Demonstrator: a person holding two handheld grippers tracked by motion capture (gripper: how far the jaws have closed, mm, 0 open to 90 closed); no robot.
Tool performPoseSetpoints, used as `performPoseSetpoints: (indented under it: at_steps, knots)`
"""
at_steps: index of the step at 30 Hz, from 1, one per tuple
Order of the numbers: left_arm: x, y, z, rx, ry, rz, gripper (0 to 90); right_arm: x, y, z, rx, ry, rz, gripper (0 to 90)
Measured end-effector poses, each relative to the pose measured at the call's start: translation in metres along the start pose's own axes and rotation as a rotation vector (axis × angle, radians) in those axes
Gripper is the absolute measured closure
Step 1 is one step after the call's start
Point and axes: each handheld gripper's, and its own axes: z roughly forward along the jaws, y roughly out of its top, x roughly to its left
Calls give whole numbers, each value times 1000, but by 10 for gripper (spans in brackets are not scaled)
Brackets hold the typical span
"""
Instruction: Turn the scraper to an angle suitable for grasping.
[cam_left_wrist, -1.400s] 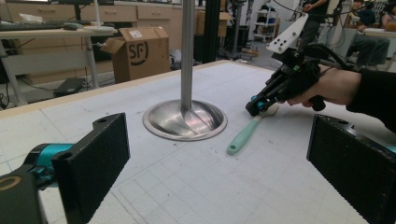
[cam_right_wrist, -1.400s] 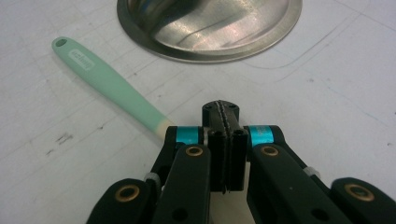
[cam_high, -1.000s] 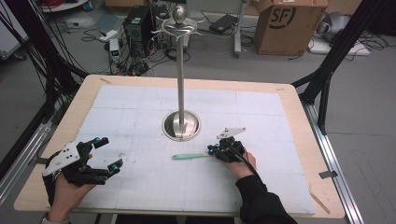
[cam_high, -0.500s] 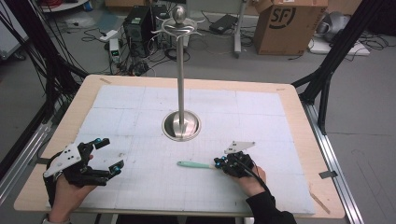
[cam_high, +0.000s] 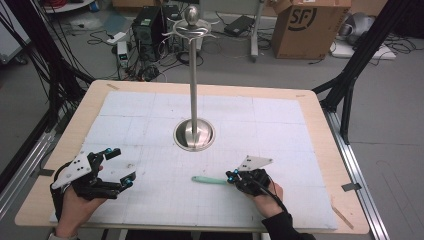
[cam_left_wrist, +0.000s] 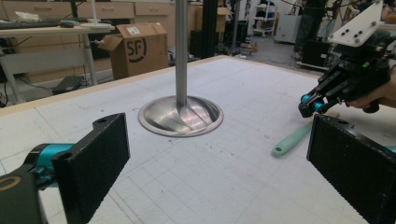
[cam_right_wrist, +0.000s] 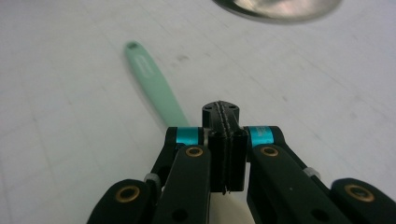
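A mint-green tool handle (cam_high: 209, 180) lies low over the white mat, pointing left. My right gripper (cam_high: 231, 175) is shut on its right end; the held end is hidden between the jaws. In the right gripper view the jaws (cam_right_wrist: 220, 109) are pressed together and the green handle (cam_right_wrist: 152, 79) runs out beyond them. My left gripper (cam_high: 122, 165) rests at the front left, wide open with nothing between its pads (cam_left_wrist: 219, 140). From there I see the green handle (cam_left_wrist: 292, 140) and the right gripper (cam_left_wrist: 308, 105) off to the right.
A steel stand with a round base (cam_high: 194, 134) and a tall pole (cam_high: 193, 75) topped by hooks rises mid-table. The white gridded mat (cam_high: 280, 125) covers a wooden table (cam_high: 320, 105). Boxes and cables lie on the floor beyond.
My right gripper has drawn back toward the table's front edge, and the green tool came with it. The left gripper has stayed put and open.
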Motion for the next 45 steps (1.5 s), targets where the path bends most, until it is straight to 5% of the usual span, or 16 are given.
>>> performPoseSetpoints:
  at_steps: [8,17,21,31,45]
  knots:
    - [1,0,-1,0,1,-3,63,26,18,25,10,122,-61,900]
    - [1,0,-4,-2,8,-5,64,36,25,46,72,141,-120,900]
    - [1,-1,-4,0,9,-6,64,28,26,49,66,153,-92,900]
    - [2,-1,-3,4,4,-3,63,5,38,58,106,71,-32,900]
    - [3,-1,-5,0,4,-10,64,-17,38,62,90,25,36,900]
